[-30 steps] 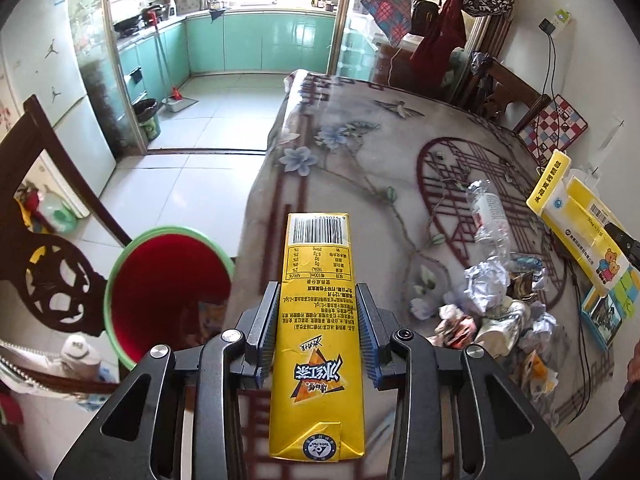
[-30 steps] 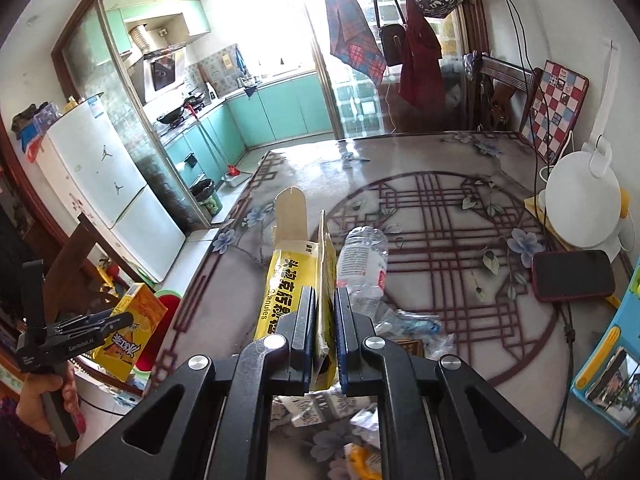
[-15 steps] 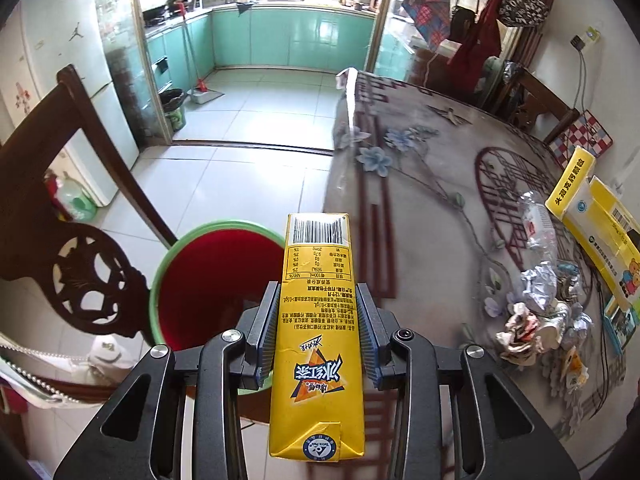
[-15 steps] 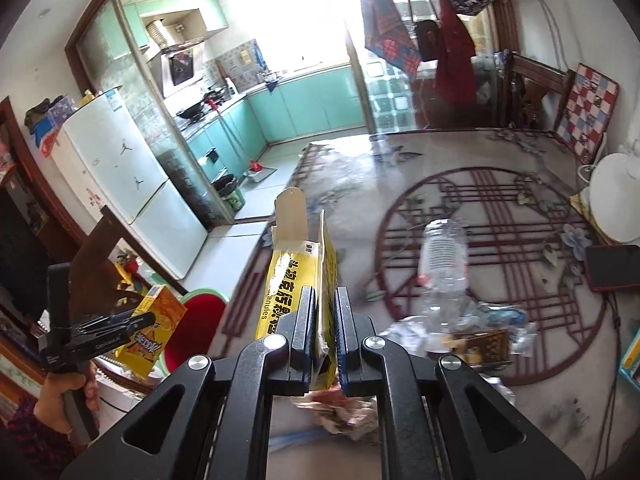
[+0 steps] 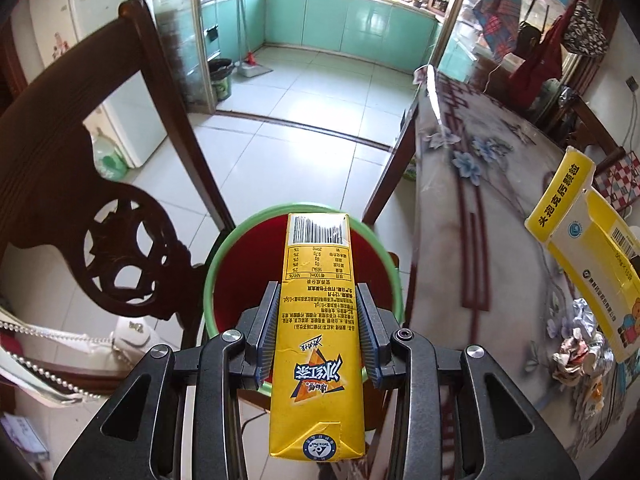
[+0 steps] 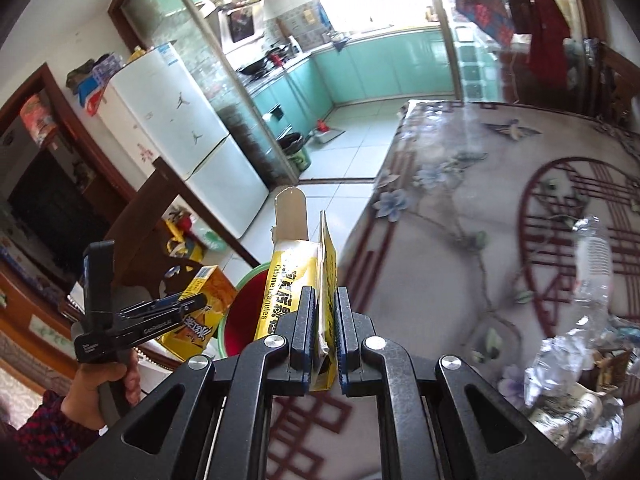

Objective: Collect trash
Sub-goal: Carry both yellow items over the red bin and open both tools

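Note:
My left gripper [image 5: 317, 336] is shut on a yellow drink carton [image 5: 316, 320], which hangs over a green-rimmed red bin [image 5: 224, 264] on the floor beside the table. My right gripper [image 6: 322, 336] is shut on a flattened yellow medicine box [image 6: 298, 280] above the table's edge. In the right wrist view the left gripper [image 6: 168, 312] with the drink carton [image 6: 204, 308] sits at the left, over the bin [image 6: 244, 312]. In the left wrist view the medicine box [image 5: 580, 240] shows at the right. Crumpled trash [image 5: 576, 356] lies on the table [image 5: 480, 240].
A dark carved wooden chair [image 5: 92, 184] stands just left of the bin. A crushed clear plastic bottle [image 6: 592, 264] and foil scraps [image 6: 568, 408] lie on the patterned tablecloth. Tiled floor runs toward a teal kitchen. A white fridge [image 6: 192, 140] stands by the wall.
Both grippers have moved left, off the table toward the bin. The drink carton is now above the bin's mouth, and the medicine box has come to the table's edge. Both grips are unchanged.

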`<state>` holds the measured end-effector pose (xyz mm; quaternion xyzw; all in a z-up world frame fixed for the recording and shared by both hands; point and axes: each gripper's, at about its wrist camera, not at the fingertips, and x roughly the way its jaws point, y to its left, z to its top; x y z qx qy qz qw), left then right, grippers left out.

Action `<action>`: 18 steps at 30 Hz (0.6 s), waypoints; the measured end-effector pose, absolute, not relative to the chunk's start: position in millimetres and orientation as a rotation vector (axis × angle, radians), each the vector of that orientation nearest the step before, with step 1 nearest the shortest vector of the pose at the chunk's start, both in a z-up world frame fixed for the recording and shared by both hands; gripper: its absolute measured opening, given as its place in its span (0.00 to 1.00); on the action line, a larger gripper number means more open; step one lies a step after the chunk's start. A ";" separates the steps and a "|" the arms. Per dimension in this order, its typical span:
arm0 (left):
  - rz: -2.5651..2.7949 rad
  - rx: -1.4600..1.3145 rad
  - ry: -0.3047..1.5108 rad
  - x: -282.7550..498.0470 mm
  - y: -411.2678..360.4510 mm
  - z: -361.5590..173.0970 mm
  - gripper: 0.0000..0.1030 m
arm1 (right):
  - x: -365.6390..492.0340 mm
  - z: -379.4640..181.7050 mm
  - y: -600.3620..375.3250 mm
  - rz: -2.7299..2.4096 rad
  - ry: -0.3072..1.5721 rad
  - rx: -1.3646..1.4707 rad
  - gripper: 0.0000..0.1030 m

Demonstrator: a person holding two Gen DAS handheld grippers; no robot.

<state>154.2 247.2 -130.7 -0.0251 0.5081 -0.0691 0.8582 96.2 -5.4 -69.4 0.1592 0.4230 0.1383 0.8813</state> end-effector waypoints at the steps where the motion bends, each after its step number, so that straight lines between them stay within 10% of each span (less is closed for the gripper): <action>1: -0.141 -0.058 1.079 156.9 250.4 -134.8 0.34 | 100.3 -71.7 -0.5 0.297 0.888 0.328 0.07; 18: -0.128 -0.106 1.118 178.5 259.9 -150.9 0.34 | 129.1 -98.4 44.2 0.371 0.975 0.246 0.07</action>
